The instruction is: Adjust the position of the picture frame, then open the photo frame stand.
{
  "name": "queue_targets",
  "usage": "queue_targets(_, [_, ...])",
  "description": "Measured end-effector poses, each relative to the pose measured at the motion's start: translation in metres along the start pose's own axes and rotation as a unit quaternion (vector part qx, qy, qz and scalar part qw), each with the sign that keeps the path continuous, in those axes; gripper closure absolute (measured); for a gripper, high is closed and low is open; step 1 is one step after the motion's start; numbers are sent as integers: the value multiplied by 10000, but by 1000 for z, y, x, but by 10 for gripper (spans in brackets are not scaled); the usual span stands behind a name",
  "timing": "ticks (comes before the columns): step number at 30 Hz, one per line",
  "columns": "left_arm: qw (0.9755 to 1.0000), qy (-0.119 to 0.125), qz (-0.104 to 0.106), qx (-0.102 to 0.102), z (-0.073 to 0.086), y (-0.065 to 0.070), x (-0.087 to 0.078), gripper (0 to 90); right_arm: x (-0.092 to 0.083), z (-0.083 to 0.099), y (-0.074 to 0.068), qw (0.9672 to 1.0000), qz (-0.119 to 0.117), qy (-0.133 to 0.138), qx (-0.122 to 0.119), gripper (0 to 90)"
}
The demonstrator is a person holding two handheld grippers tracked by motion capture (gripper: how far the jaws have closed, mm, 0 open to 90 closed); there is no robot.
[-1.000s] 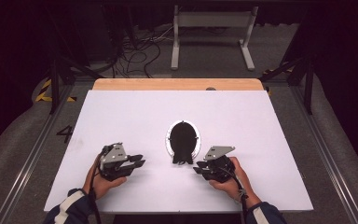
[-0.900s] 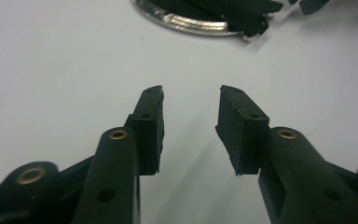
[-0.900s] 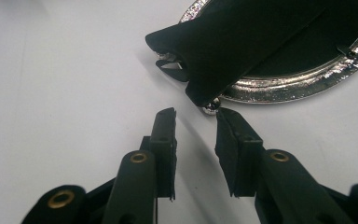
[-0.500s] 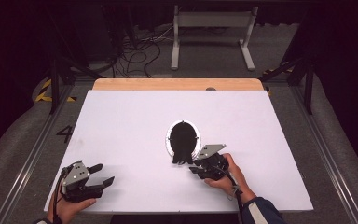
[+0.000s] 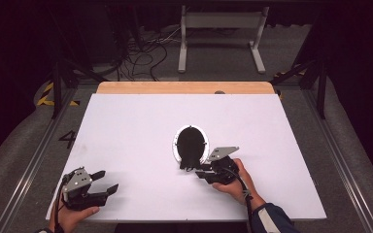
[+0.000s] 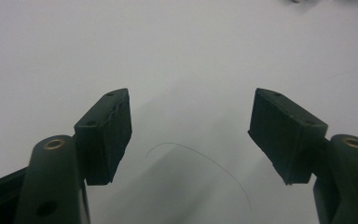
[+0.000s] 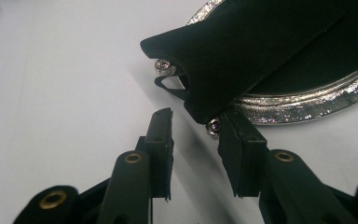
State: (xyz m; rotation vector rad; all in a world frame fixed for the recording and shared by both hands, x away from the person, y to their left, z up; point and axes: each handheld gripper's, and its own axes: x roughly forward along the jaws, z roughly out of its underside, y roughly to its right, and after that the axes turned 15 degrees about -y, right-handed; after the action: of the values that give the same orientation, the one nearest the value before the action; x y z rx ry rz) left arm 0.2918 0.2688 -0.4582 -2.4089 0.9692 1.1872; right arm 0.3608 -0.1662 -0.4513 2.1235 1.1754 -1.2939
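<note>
Pointing roughly toward person: frame stand (image 5: 188, 162)

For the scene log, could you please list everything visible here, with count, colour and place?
frame: one, black oval with silver rim and a black stand, table centre.
table: one, white top, wooden far edge.
cables: several, black, floor beyond table.
metal stand: one, grey, floor beyond table.
left claw: one, black, near-left corner, open, nothing between the jaws.
right claw: one, black, at the stand's tip, jaws either side, just been opening.
</note>
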Motion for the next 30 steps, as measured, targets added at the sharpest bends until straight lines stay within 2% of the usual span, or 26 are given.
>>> queue_targets(3, [10000,-13,-3,0,-1,0,1,283,0,1,4,9993,-284,128,190,632])
queue_targets(7, [10000,-52,9,21,-1,0,3,275,0,1,7,9985,-413,185,297,612])
queue_targets(9, [10000,-56,14,28,-1,-1,4,271,0,1,10,9967,-632,253,443,577])
queue_targets(11, [10000,-87,19,40,-1,-1,4,271,0,1,11,9963,-672,266,474,575])
queue_targets(12, [9999,-100,20,59,-1,-2,5,269,1,0,13,9948,-760,335,588,563])
queue_targets(14, [9999,-118,2,62,-1,-1,4,269,2,0,14,9934,-848,376,669,562])
queue_targets(18, [9999,-133,15,74,-1,-1,5,267,3,0,15,9921,-941,393,727,551])
queue_targets(23, [9997,-214,-33,135,1,-1,6,262,5,0,17,9888,-1113,456,879,530])
queue_targets(27, [9998,-177,-44,90,-2,0,7,259,7,0,18,9861,-1247,513,968,509])
queue_targets(30, [9994,-267,-54,193,-4,0,11,250,7,0,19,9837,-1358,533,1052,492])
